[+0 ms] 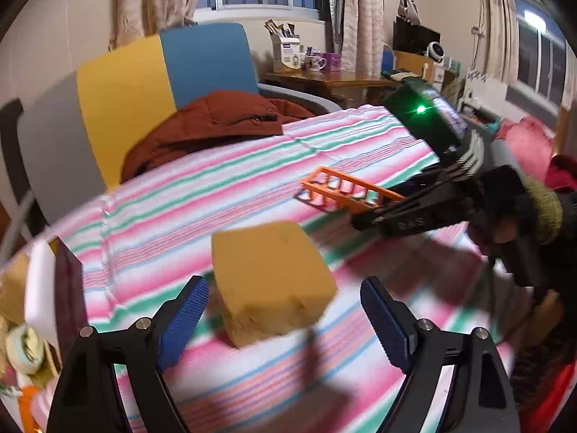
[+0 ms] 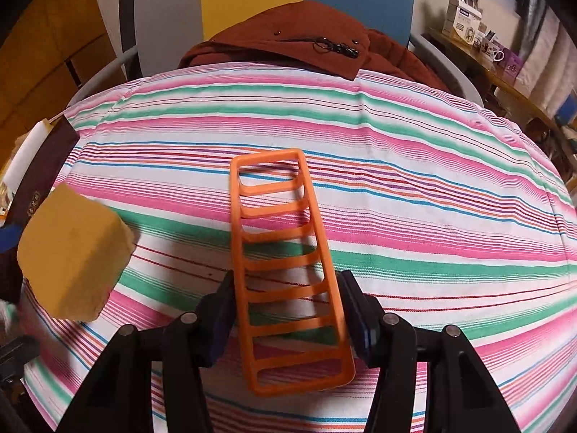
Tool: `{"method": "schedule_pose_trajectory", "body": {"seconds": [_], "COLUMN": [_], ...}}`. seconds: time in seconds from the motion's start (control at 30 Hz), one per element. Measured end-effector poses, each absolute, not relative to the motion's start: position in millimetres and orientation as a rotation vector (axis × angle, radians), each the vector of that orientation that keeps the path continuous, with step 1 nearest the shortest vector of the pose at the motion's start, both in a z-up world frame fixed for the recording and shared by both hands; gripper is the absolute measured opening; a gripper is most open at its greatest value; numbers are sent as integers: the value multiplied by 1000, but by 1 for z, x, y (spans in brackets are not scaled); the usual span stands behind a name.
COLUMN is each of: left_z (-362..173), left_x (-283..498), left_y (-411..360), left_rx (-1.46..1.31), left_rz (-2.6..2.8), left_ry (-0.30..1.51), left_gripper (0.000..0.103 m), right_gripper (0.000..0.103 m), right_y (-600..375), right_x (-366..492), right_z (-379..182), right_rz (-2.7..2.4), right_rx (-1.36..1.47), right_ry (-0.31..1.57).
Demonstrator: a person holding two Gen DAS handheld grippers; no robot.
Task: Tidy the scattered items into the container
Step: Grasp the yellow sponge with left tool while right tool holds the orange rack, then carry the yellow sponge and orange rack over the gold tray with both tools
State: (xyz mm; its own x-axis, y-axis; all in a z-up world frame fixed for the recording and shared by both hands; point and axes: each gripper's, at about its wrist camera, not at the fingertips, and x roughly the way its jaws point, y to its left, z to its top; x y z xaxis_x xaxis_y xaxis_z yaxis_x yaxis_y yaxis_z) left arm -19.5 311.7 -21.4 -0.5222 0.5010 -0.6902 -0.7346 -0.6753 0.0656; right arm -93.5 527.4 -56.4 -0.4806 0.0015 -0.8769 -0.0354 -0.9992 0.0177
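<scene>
A yellow sponge block (image 1: 272, 281) lies on the striped cloth, just ahead of and between the fingers of my left gripper (image 1: 285, 319), which is open and not touching it. The sponge also shows at the left of the right wrist view (image 2: 74, 252). My right gripper (image 2: 286, 310) is shut on an orange plastic ladder-shaped rack (image 2: 285, 267), gripping its two long sides and holding it above the cloth. In the left wrist view the rack (image 1: 342, 189) sticks out leftward from the right gripper (image 1: 364, 216).
A dark brown box (image 2: 39, 176) with white items stands at the cloth's left edge; it also shows in the left wrist view (image 1: 68, 288). A rust-red jacket (image 2: 306, 43) lies at the far side against a blue and yellow chair (image 1: 162, 72). A cluttered desk (image 1: 324, 75) stands behind.
</scene>
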Motion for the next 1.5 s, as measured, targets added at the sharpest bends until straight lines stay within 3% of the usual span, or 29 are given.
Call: {"method": "schedule_pose_trajectory", "body": {"seconds": [0.37,0.67,0.97,1.3,1.5], "left_z": [-45,-49,-46,-43,-41], "left_x": [-42,-52,-43,-13,3], "left_y": [321,314,291,260,244], "left_rx": [-907,-949,-946,-910,-891], "left_rz": [2208,2174,2185,2201,2194], "left_ry": [472,342,283,291,243], "left_gripper": [88,75,72,71,71], "right_gripper": [62,62,51,51,50], "right_y": [530,529,521,479,465], "right_x": [-95,-94,-81,-33,-8], "right_z": [-58,-58,-56,-55,-47], "right_rz": [2691,2697,2697,2708,2738], "right_rx": [-1596,-1584,-1541,-1452,-1397], "right_ry": [109,103,89,189,341]}}
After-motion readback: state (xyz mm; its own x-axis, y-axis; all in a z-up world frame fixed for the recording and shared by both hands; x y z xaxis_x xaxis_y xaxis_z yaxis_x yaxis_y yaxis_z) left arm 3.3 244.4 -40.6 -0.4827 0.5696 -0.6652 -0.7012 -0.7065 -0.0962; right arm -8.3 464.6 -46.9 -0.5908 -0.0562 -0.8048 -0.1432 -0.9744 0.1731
